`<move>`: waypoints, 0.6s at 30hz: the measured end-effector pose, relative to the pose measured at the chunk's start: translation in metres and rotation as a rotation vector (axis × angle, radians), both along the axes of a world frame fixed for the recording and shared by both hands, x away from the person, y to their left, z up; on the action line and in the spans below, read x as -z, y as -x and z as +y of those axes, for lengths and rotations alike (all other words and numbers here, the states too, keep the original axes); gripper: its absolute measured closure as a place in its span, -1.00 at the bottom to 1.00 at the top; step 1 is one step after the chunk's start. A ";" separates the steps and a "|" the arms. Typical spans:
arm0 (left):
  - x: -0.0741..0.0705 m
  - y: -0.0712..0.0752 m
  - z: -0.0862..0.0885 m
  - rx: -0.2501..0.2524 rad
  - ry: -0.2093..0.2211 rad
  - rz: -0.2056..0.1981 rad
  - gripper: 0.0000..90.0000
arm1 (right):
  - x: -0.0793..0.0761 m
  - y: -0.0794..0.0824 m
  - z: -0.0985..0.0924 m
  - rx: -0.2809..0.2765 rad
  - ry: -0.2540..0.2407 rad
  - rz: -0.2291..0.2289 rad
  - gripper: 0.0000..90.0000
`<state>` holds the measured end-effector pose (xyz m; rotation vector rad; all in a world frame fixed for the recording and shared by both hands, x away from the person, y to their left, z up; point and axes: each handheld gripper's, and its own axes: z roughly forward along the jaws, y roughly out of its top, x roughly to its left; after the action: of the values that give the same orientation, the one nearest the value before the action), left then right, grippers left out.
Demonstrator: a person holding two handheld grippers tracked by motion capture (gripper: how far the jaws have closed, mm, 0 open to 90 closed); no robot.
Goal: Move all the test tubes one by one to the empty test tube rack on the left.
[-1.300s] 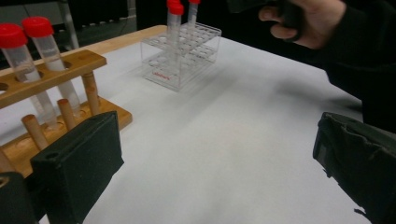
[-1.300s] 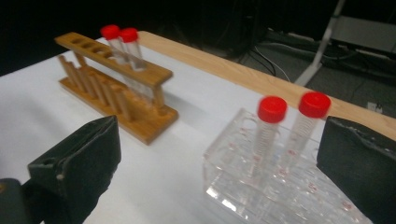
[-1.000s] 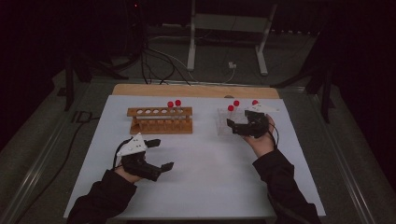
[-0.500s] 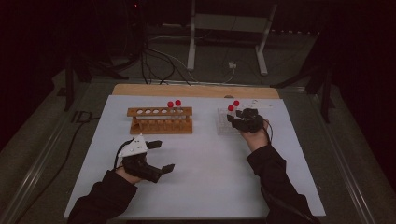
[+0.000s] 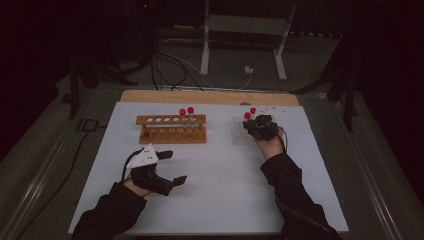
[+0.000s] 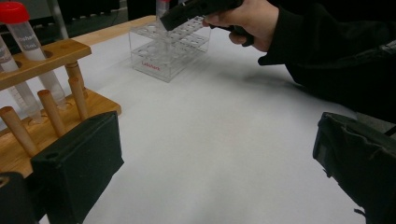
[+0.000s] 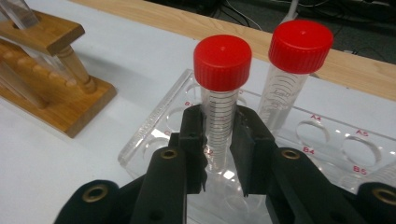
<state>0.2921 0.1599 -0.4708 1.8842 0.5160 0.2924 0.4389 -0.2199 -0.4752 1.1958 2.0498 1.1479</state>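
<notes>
My right gripper (image 7: 218, 126) has just been closing, and its jaws now pinch a red-capped tube (image 7: 219, 112) that stands upright in the clear plastic rack (image 7: 327, 140). A second red-capped tube (image 7: 287, 93) stands in the rack just behind it. In the high view the right gripper (image 5: 260, 127) sits over the clear rack (image 5: 240, 136). The left gripper (image 5: 170, 167) rests low on the white table in front of the wooden rack (image 5: 172, 129). Its jaws stand wide apart with nothing between them (image 6: 217, 172).
The wooden rack (image 6: 42, 60) holds two red-capped tubes (image 5: 186, 110) at its right end. A wooden strip (image 5: 210, 96) runs along the table's far edge. Cables and a metal stand lie on the dark floor beyond.
The right gripper has moved left and down onto the clear rack, and its jaws have closed on a red-capped tube. The left gripper has stayed in place.
</notes>
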 end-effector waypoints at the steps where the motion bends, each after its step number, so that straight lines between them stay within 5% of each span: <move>1: 0.000 0.000 0.000 0.000 0.002 0.001 -0.95 | -0.001 0.000 0.000 0.000 0.007 0.000 0.67; 18: -0.004 0.000 -0.001 0.012 0.004 0.012 -0.95 | -0.043 0.025 -0.001 -0.022 0.050 -0.125 0.67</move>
<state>0.2923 0.1584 -0.4670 1.8859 0.5130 0.2723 0.4138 -0.2210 -0.4320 1.0530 1.9909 1.1453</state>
